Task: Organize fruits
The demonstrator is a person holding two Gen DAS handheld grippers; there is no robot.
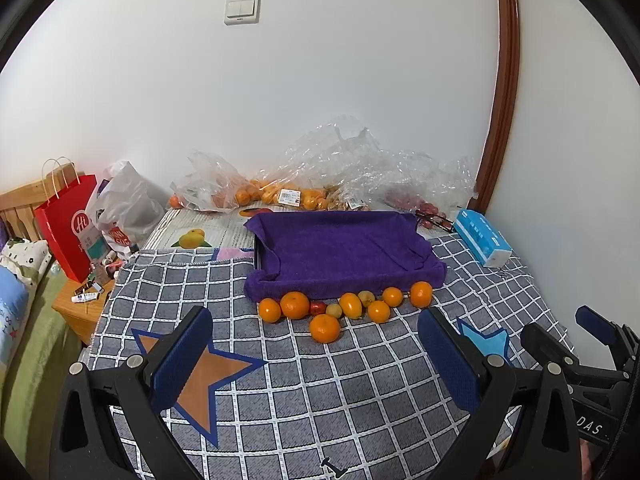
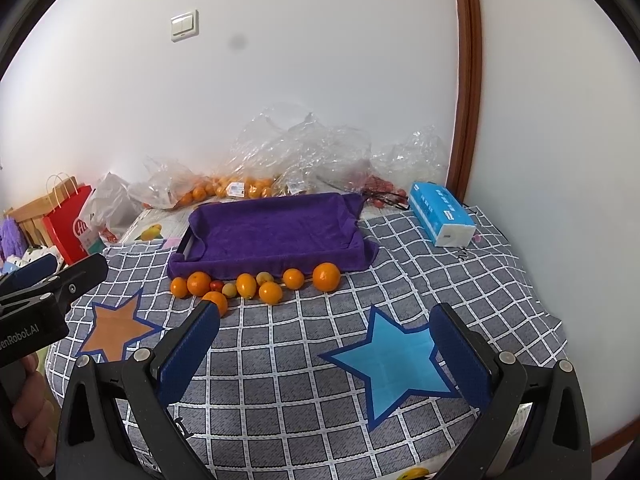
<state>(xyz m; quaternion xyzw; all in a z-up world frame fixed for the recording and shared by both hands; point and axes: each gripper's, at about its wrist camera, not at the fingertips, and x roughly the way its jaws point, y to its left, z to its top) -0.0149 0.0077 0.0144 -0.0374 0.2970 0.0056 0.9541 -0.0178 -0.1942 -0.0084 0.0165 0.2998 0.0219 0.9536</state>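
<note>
Both grippers hang above a counter covered with a grey checked cloth (image 1: 320,392), and both have their jaws wide apart with nothing between them. The left gripper (image 1: 316,360) is over the orange star (image 1: 200,376) printed on the cloth; the right gripper (image 2: 326,356) is over the blue star (image 2: 394,368). In the right wrist view the left gripper shows at the left edge, held by a hand (image 2: 32,412).

The fruits (image 1: 344,308) lie in a loose row on the cloth, just in front of the tray (image 1: 340,252) — some of them touch its front edge. Most are oranges of different sizes. Between them there is one small red fruit (image 1: 318,308) and two small yellow-green ones; what kind they are I cannot tell. One orange (image 1: 325,328) lies a little apart, nearer to the grippers than the row.

The tray is lined with a purple towel (image 1: 344,280) that hangs over its front edge, and nothing lies inside it.

Behind the tray, along the white wall, there are clear plastic bags (image 1: 340,168) with more oranges and some small red fruits. A blue tissue pack (image 1: 482,236) lies to the right of the tray, near the wall. Far to the left stands a red paper bag (image 1: 68,228) beside a white plastic bag (image 1: 124,204).
</note>
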